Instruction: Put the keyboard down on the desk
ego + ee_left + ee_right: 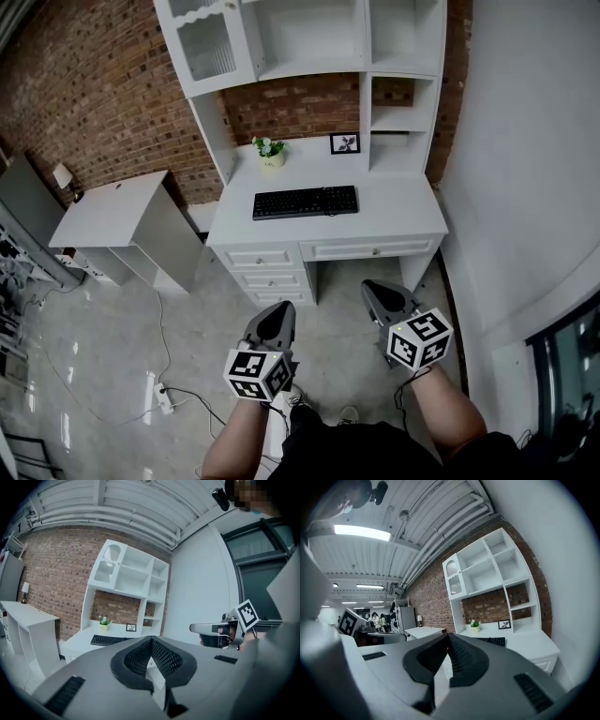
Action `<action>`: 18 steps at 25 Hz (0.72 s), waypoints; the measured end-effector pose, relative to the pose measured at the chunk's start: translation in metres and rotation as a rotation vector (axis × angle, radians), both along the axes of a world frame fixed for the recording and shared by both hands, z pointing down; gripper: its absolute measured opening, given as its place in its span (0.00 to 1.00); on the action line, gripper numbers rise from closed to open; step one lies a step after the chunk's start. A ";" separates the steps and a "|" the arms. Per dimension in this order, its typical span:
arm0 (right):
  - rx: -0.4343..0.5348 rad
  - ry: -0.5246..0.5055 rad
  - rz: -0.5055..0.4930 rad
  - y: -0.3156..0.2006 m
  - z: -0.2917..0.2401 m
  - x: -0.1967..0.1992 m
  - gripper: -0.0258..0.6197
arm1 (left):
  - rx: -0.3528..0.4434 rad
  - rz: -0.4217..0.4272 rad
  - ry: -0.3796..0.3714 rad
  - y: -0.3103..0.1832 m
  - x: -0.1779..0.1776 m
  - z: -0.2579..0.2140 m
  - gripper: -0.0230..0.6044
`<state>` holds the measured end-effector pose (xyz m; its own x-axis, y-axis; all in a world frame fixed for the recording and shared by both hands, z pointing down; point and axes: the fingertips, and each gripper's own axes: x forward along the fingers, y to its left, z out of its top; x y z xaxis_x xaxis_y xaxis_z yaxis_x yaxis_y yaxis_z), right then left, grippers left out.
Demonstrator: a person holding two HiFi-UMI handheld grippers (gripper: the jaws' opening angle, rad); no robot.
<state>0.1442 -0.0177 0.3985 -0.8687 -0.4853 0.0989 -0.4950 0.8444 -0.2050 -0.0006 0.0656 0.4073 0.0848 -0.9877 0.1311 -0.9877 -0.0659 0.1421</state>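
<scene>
A black keyboard (305, 202) lies flat on the white desk (394, 217), in the middle of its top; it also shows in the left gripper view (108, 640) and partly in the right gripper view (493, 641). My left gripper (278, 309) and right gripper (378, 291) hang side by side over the floor in front of the desk, well short of the keyboard. Both are shut with nothing between the jaws. The left gripper's jaw tips (151, 641) and the right gripper's jaw tips (448, 635) meet in their own views.
On the desk's back stand a small potted plant (270, 150) and a framed picture (344, 142), under a white shelf unit (309, 37). A lower white side table (112, 211) stands left. A power strip with cable (164, 399) lies on the floor.
</scene>
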 end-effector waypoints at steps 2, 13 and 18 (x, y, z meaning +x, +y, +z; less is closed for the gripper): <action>0.002 -0.002 -0.001 -0.001 -0.003 0.000 0.07 | 0.006 -0.002 -0.001 -0.001 -0.001 -0.004 0.07; 0.007 -0.001 -0.016 -0.001 -0.002 -0.002 0.07 | 0.008 -0.012 0.001 -0.001 -0.001 -0.006 0.06; 0.004 -0.004 -0.011 -0.001 -0.001 0.002 0.07 | 0.007 -0.009 0.001 -0.001 0.003 -0.006 0.06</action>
